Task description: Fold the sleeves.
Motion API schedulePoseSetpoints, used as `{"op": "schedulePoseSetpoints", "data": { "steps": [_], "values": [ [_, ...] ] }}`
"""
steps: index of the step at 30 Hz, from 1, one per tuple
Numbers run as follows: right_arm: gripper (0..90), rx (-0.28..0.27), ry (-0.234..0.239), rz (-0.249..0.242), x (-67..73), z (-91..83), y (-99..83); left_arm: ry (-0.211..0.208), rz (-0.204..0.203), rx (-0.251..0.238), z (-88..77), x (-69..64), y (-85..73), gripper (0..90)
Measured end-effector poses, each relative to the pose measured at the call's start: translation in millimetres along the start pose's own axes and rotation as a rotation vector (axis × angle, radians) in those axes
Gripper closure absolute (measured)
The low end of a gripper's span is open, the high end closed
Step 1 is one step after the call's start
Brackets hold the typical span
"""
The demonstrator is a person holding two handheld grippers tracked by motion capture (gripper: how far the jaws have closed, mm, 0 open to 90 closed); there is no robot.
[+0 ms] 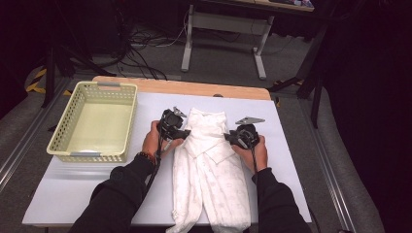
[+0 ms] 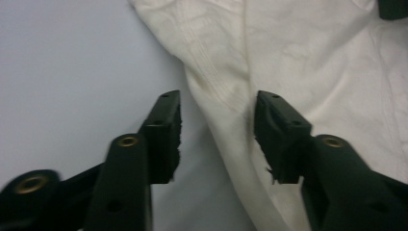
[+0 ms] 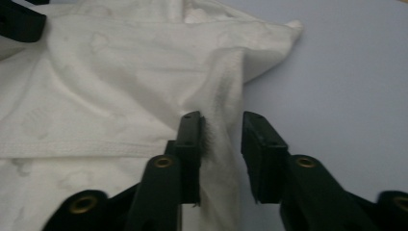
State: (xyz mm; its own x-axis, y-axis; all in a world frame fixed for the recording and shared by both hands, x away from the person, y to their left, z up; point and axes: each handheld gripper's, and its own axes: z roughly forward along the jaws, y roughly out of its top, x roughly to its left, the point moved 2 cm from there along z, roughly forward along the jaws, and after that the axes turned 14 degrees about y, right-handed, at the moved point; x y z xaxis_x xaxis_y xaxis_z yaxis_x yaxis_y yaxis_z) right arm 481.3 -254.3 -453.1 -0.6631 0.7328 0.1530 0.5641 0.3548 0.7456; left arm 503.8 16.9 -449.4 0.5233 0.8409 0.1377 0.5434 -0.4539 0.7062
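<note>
A white patterned baby garment point(image 1: 209, 165) lies flat on the pale table point(image 1: 73, 189), its legs towards the near edge and its sleeves folded in over the chest. My left gripper point(image 1: 187, 132) is at the garment's left side, and in the left gripper view its jaws point(image 2: 216, 125) stand apart around the folded edge of the cloth point(image 2: 312, 57) without pinching it. My right gripper point(image 1: 228, 137) is at the right side. Its jaws point(image 3: 221, 144) straddle a hemmed edge of the cloth point(image 3: 120, 72), with a gap at the right pad.
A cream perforated basket point(image 1: 97, 87) stands at the table's back left, with nothing in it. Beyond the far edge are a desk frame point(image 1: 221, 29) and loose cables on the floor. The table's bare surface stretches left and right of the garment.
</note>
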Motion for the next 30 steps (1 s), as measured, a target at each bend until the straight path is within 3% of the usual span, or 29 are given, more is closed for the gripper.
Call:
{"op": "schedulePoseSetpoints", "data": {
  "steps": [2,3,4,7,15,18,20,22,26,27,30],
  "values": [
    [57.2,-0.016,-0.008,0.006,-2.9,-1.7,1.2,-0.002,-0.019,-0.011,1.2,2.0,3.3,40.0],
    [54.2,-0.068,0.013,0.012,-8.3,-3.4,7.3,0.007,-0.046,-0.022,5.8,5.9,10.5,38.4],
    [52.3,-0.072,0.003,0.005,-10.5,-2.3,11.4,0.012,-0.041,-0.019,9.1,6.6,14.4,37.8],
    [48.8,-0.075,-0.013,-0.013,-17.7,4.9,25.0,-0.002,-0.052,-0.020,20.1,7.1,23.8,34.9],
    [44.0,-0.077,-0.004,0.051,-34.6,30.0,41.2,-0.004,-0.060,-0.012,44.6,9.0,31.6,34.4],
    [43.4,-0.088,0.014,0.107,-40.1,37.5,41.0,-0.015,-0.067,-0.002,50.4,10.2,29.8,39.4],
    [44.1,-0.062,0.004,0.101,-39.9,43.7,41.5,-0.015,-0.058,0.021,54.9,9.9,27.4,43.3],
    [48.0,-0.032,0.001,0.086,-38.8,50.0,42.3,-0.008,-0.050,0.021,56.3,10.2,26.2,50.1],
    [55.9,0.007,-0.022,0.075,-37.6,59.0,43.4,-0.008,-0.022,0.024,56.6,11.6,27.8,52.5],
    [66.4,0.010,-0.026,0.073,-37.0,61.0,45.7,-0.013,-0.013,0.028,57.0,11.5,28.9,55.4],
    [82.0,0.029,-0.008,0.048,-34.4,62.9,48.9,-0.021,0.006,0.033,59.6,6.2,34.6,65.3]
  ]
}}
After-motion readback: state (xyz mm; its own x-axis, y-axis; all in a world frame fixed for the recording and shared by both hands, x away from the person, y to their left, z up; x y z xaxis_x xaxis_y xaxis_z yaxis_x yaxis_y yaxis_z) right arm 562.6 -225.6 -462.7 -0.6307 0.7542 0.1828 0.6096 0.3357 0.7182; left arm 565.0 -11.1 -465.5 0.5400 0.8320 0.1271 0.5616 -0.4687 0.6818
